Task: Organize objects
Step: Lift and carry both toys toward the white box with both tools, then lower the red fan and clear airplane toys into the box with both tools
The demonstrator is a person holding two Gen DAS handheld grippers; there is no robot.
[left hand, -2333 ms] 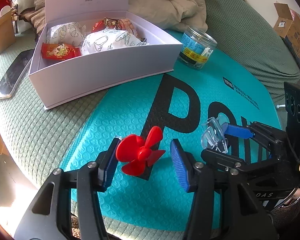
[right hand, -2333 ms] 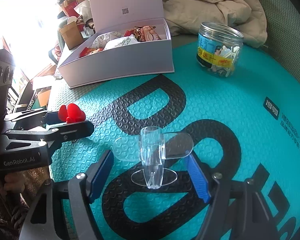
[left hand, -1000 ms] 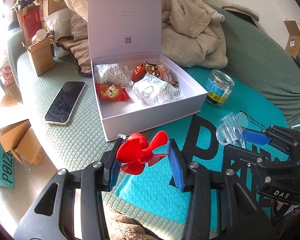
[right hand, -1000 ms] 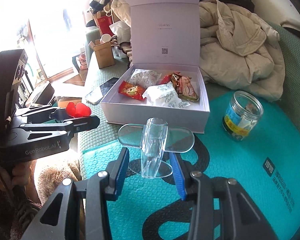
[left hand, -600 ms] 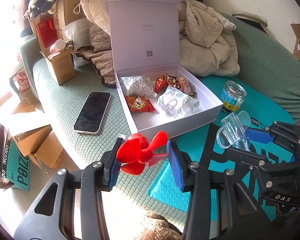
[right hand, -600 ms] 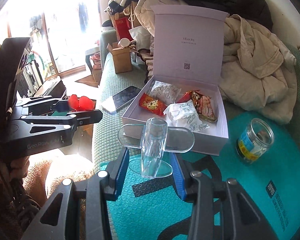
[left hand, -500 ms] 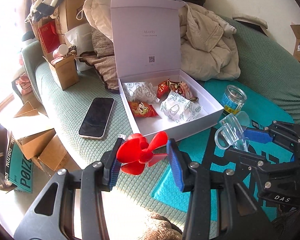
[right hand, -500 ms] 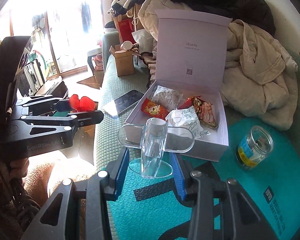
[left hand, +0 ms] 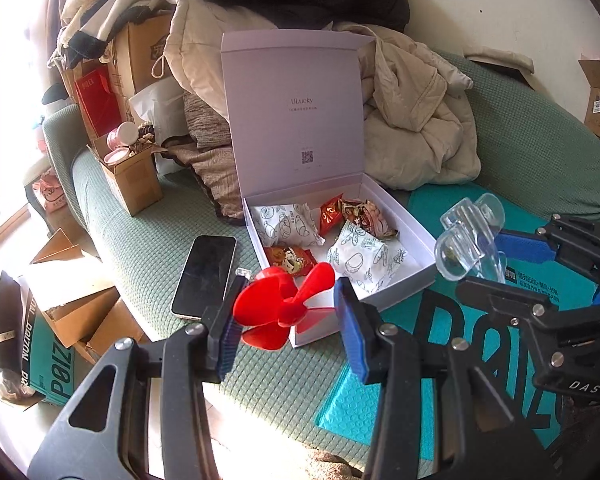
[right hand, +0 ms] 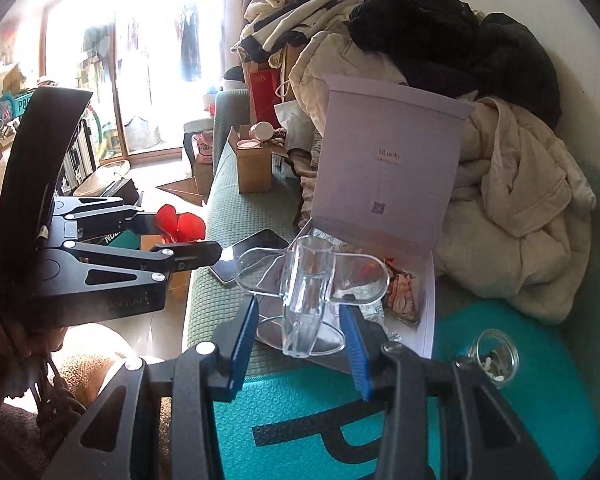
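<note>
Red propeller (left hand: 284,306) gripped in left claw (left hand: 286,318); clear plastic piece (right hand: 310,300) clamped in right claw (right hand: 304,330), both aloft.

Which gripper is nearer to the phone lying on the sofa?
Left. The left gripper, holding the red propeller, hovers beside the phone; the right gripper is beyond the box.

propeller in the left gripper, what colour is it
Red. The propeller shows best in the left wrist view.

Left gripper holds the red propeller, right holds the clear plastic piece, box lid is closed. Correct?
Not quite: the box lid is open, standing upright, as the left wrist view shows. The left gripper does hold the red propeller; the right gripper holds the clear plastic piece.
</note>
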